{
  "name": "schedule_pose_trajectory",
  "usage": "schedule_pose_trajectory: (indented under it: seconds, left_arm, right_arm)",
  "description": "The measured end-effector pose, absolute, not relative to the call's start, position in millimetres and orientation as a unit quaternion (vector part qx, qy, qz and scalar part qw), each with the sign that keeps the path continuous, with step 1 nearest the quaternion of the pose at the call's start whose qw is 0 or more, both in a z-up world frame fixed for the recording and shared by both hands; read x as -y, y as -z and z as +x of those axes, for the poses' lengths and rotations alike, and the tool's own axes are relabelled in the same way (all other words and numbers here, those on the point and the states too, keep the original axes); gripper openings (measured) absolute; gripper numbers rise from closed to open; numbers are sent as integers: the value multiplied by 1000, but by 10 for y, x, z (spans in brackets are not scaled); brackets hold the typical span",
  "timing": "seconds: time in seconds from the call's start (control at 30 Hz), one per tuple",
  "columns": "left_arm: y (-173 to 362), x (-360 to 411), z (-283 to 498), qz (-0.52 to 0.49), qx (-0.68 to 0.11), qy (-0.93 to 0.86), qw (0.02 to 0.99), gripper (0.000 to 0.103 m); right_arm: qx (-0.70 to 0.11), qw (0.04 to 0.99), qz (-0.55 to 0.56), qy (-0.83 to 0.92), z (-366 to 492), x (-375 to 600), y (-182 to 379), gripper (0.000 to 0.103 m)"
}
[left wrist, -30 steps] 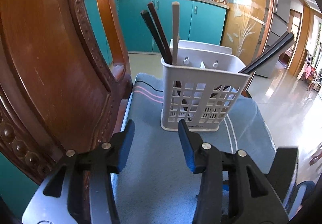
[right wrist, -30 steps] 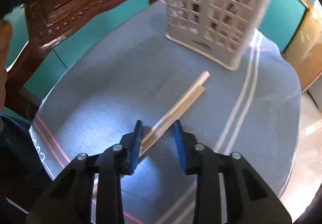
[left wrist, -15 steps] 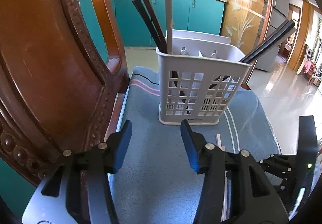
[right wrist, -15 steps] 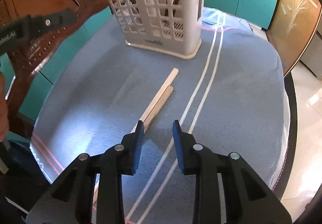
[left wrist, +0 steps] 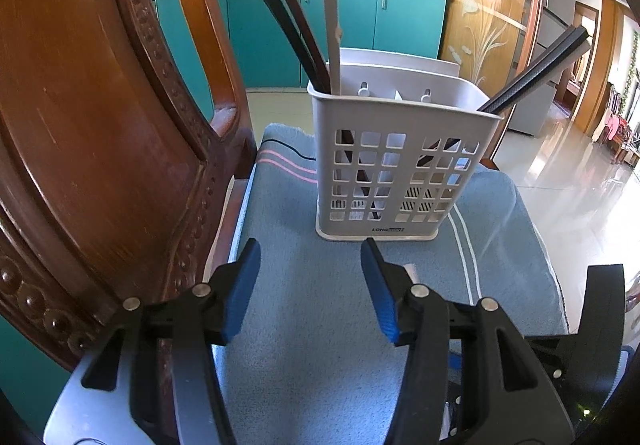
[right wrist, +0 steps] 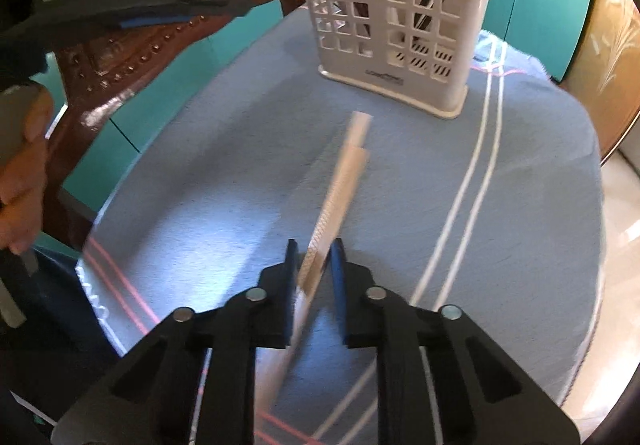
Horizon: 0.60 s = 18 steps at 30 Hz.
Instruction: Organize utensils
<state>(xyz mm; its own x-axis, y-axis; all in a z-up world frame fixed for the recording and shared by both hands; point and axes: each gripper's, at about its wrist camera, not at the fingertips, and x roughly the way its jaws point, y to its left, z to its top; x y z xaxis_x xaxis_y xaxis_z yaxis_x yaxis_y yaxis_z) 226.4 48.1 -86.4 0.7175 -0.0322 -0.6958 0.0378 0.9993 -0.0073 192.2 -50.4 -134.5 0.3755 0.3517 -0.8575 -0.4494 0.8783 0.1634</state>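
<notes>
The right gripper [right wrist: 314,257] has its two fingers squeezed in around a pair of pale chopsticks [right wrist: 340,185] lying on the blue cloth [right wrist: 520,185], likely to lift them. The left gripper [left wrist: 310,285] is wide open and holds nothing. It waits near the white basket [left wrist: 400,165], where other chopsticks stand.

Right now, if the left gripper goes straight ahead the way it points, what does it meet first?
Most likely the white utensil basket. The left gripper is open and empty above the blue cloth, aimed at the basket's lower front. Nothing shows between them, though depth is hard to judge.
</notes>
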Motion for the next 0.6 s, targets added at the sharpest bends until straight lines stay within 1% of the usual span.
schedule_pose_trajectory:
  seconds: [0.07, 0.6]
  left_arm:
    - [868, -479, 2265, 5, -377, 19, 926, 54]
    - [947, -506, 2315, 8, -397, 18, 918, 59]
  right_arm:
    - [-509, 822, -38, -252, 1929, 501, 1344, 12]
    - [-507, 828, -12, -237, 1999, 810, 1277, 13]
